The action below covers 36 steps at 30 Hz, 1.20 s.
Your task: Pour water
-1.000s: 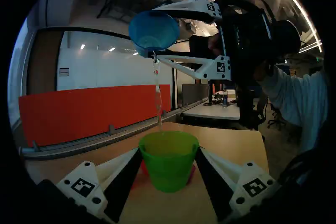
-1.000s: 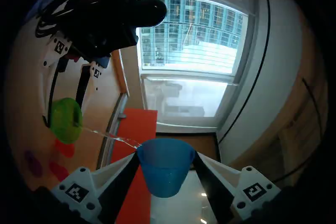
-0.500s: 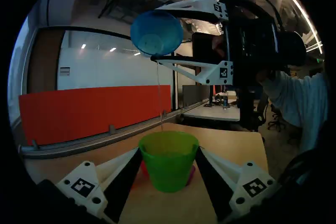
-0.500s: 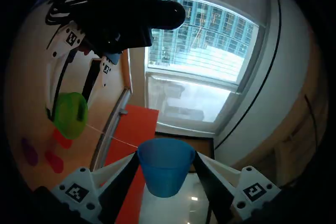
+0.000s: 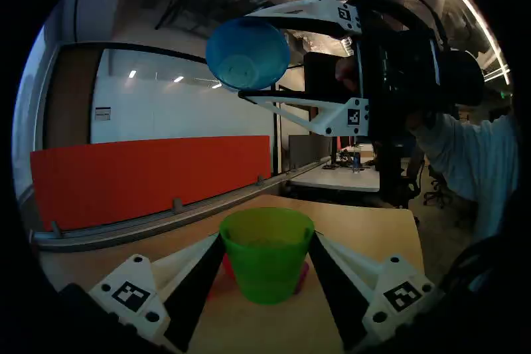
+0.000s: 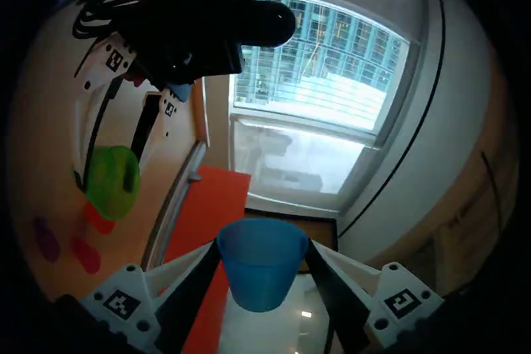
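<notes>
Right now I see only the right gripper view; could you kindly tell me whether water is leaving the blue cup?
Observer: The left gripper view looks straight into the blue cup, and no stream hangs from its rim.
Operator: Thank you. Where does it sit relative to the green cup?
Observer: High up, roughly over it; the green cup stands upright on the wooden table.
Operator: Is that cup held?
Observer: Yes, the left gripper clamps it on both sides.

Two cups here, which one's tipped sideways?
The blue cup, held sideways up high in the right gripper. The green cup stands upright between the left gripper's fingers.
</notes>
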### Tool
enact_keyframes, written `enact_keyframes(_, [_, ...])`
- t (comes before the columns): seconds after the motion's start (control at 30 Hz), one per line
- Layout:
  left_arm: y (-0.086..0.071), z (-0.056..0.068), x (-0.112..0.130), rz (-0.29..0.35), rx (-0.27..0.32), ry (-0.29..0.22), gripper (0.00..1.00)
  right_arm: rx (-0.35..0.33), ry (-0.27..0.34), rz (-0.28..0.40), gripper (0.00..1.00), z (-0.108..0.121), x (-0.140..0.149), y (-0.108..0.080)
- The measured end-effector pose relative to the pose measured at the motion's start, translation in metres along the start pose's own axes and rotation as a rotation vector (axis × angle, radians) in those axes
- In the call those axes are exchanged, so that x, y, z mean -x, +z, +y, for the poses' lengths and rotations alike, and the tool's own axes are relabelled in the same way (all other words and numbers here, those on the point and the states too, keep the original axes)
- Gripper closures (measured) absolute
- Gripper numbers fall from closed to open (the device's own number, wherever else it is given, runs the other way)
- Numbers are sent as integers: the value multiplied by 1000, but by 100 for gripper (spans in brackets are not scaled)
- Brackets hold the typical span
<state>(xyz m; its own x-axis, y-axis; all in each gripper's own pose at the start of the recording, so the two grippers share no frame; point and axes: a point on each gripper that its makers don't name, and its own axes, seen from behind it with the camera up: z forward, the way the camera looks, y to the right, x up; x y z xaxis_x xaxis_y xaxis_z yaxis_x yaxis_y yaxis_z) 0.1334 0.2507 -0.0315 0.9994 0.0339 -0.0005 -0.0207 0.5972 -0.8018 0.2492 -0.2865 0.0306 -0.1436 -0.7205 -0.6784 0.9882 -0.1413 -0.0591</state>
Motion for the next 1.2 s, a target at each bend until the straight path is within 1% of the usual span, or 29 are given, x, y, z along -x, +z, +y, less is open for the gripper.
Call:
enact_keyframes(0.37, [-1,-1,1,0,-1,1,14,5,21,2,8,1,4,1])
enact_keyframes(0.47, [-1,0,1,1,-1,2,14,7,38,3,8,2,7,1])
enact_keyframes(0.57, [-1,-1,1,1,-1,2,14,10,78,3,8,4,11,1])
enact_keyframes(0.67, [-1,-1,0,2,-2,3,14,11,144,5,8,7,14,0])
enact_keyframes(0.77, [-2,-1,-1,2,-2,4,14,17,236,9,8,10,17,-1])
enact_keyframes(0.97, [-2,-2,-1,4,-5,5,14,14,491,12,8,13,24,-4])
enact_keyframes(1.2, [-2,-2,-3,4,-7,7,14,-3,784,20,8,7,19,-11])
